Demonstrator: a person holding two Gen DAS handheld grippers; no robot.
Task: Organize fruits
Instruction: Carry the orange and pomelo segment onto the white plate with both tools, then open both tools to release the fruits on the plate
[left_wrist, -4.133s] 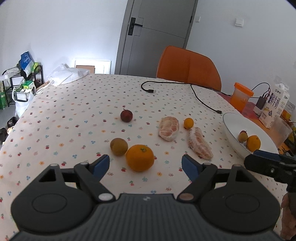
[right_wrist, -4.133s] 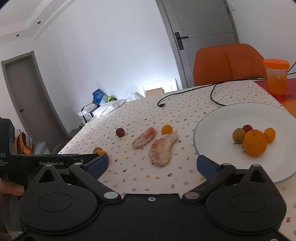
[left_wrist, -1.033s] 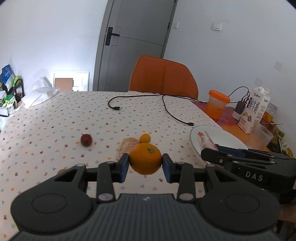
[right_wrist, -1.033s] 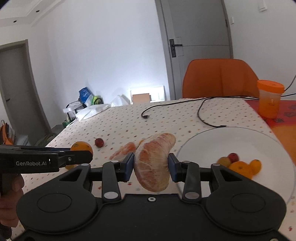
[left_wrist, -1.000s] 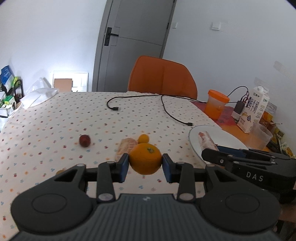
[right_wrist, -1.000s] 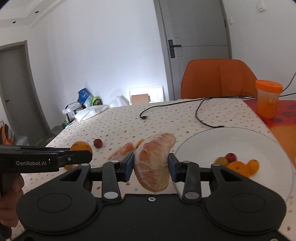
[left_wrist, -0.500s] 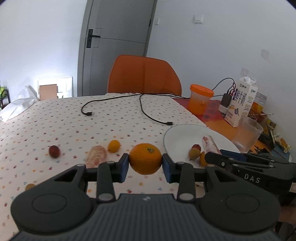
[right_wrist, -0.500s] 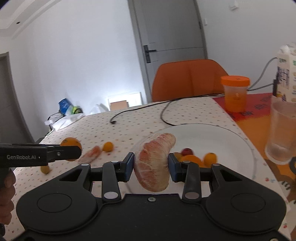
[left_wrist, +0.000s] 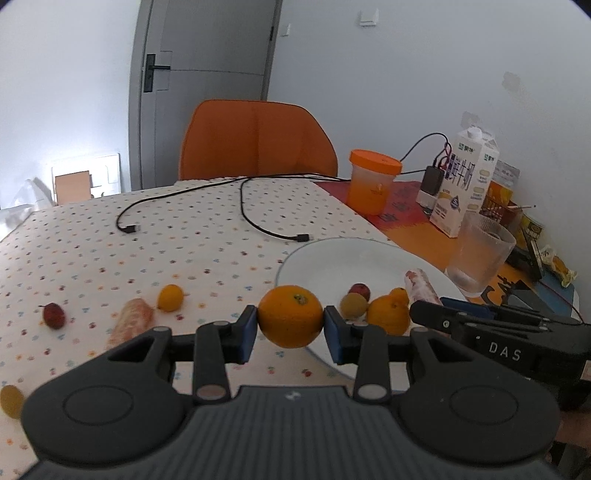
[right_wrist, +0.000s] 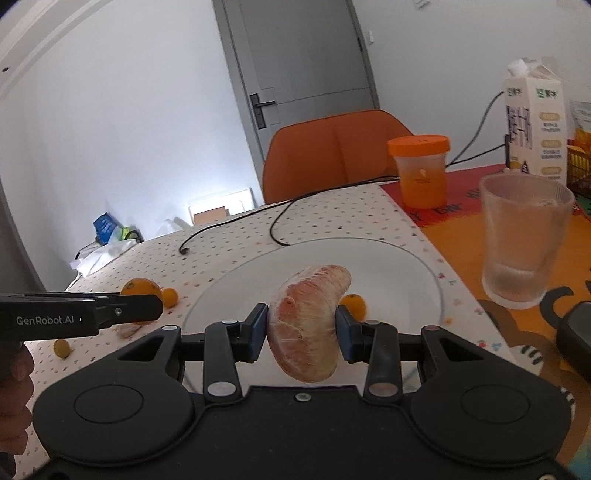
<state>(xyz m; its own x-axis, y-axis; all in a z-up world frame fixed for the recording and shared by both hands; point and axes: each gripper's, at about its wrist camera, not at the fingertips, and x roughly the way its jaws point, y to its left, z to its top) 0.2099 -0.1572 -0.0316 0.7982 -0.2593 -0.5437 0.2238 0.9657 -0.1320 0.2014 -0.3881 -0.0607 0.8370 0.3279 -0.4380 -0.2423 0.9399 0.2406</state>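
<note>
My left gripper (left_wrist: 290, 334) is shut on an orange (left_wrist: 290, 316) and holds it above the near left rim of the white plate (left_wrist: 332, 254). My right gripper (right_wrist: 301, 334) is shut on a peeled pomelo piece (right_wrist: 306, 321) and holds it over the plate (right_wrist: 388, 258). On the plate lie an orange (left_wrist: 388, 314), a small brown fruit (left_wrist: 353, 304), a red fruit (left_wrist: 360, 290) and a kumquat (right_wrist: 352, 303). On the tablecloth lie another pomelo piece (left_wrist: 131, 325), a kumquat (left_wrist: 170, 297), a red fruit (left_wrist: 54, 315) and a yellowish fruit (left_wrist: 11, 400).
A clear glass (right_wrist: 522, 240) stands right of the plate. Behind it are an orange-lidded jar (right_wrist: 419, 170) and a milk carton (right_wrist: 533, 118). A black cable (left_wrist: 255, 218) runs across the table behind the plate. An orange chair (left_wrist: 255, 140) stands at the far edge.
Both grippers have moved right toward the plate with their fruit. The right gripper now holds the pomelo piece over the plate's middle; the left holds the orange at its rim.
</note>
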